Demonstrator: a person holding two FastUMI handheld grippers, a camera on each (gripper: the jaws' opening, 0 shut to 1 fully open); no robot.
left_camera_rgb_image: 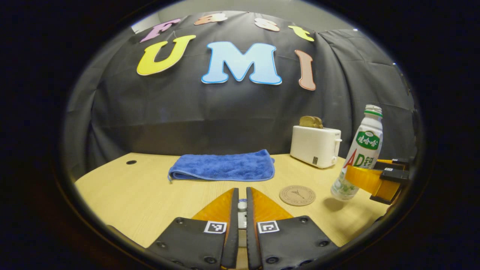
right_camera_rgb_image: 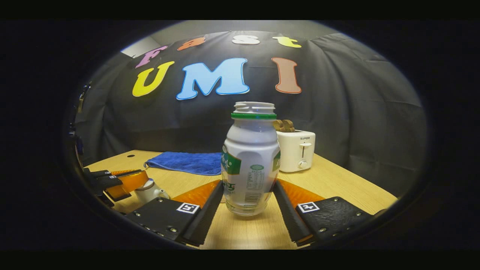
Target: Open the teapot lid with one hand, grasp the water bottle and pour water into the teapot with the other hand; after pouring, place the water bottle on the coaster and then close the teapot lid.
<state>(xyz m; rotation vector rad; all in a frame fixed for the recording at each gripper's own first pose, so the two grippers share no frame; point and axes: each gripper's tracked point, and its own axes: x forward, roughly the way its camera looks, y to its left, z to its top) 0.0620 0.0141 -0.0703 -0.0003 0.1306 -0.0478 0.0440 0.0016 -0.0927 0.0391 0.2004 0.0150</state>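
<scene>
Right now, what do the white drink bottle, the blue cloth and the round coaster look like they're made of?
White green-collared drink bottle: apparently translucent plastic, glossy, with a printed wrap label. Folded blue cloth: soft, fuzzy pile, probably microfibre or terry. Round tan coaster: matte, maybe cork or wood, with a dark printed ring; which one isn't clear.

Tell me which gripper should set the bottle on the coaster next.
Right. The right gripper already clamps the water bottle, held tilted above the table beside the coaster. The left gripper is closed on a small knob, likely the teapot lid.
</scene>
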